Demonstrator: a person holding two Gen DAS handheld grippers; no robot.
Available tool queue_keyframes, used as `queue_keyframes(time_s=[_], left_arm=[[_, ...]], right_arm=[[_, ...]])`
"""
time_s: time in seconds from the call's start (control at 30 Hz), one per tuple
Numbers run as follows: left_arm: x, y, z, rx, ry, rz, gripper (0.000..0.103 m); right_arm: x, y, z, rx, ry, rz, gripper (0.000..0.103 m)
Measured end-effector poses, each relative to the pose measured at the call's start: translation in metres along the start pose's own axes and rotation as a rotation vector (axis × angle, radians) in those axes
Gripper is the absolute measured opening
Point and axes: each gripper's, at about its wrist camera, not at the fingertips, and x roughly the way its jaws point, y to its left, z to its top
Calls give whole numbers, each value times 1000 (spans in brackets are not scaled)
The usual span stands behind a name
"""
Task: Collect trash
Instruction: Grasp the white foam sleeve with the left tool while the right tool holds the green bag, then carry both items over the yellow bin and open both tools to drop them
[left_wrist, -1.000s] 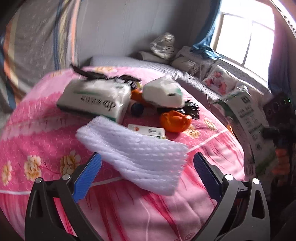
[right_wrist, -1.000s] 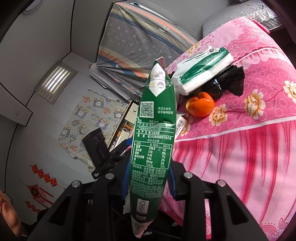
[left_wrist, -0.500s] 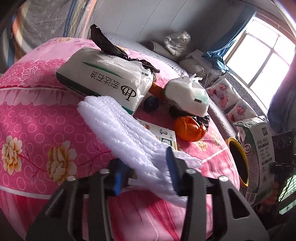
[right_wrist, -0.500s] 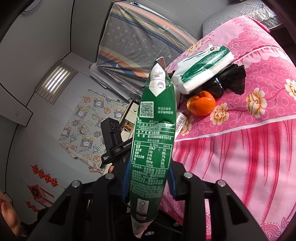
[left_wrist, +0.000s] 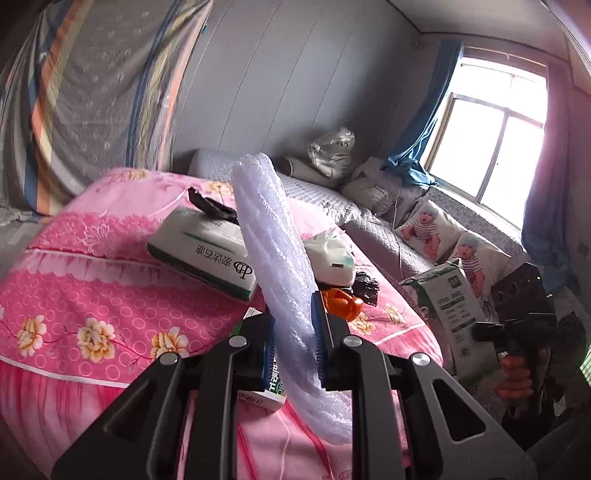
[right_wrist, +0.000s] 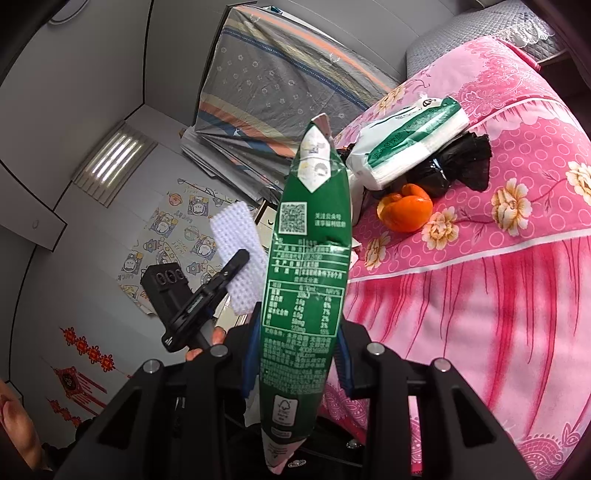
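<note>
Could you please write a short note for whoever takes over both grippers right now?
Left gripper: jaws just closed on the white foam sheet, lifted off the pink bed cover.
Right gripper: shut on the green carton, held upright.
Done: two pieces picked up.
Left: orange peel, black plastic bag, small box; no bin in view.

Green carton is showing a QR code, a nutrition table with small Chinese print too fine to read, and an FSC-type tree mark near its bottom. Tissue pack at 10 o'clock is showing upside-down Chinese characters beside a round logo.
</note>
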Motion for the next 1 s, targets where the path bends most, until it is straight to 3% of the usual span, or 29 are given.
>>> queue_keyframes(time_s=[0.33,0.63,0.8,1.0], left_arm=[[-11,-21,3,25,-41,-10,16],[27,-81,19,132,-4,-127,16],[59,-127,23,218,44,-223,16],[107,-178,16,276,134,-335,16]], right_arm=[[-13,-2,5,-6,-49,-37,32],[-95,-21,4,19,-273,-174,32],[-152,-38,-8,60,-441,-320,32],[-202,-62,-33,145,-607,-622,32]])
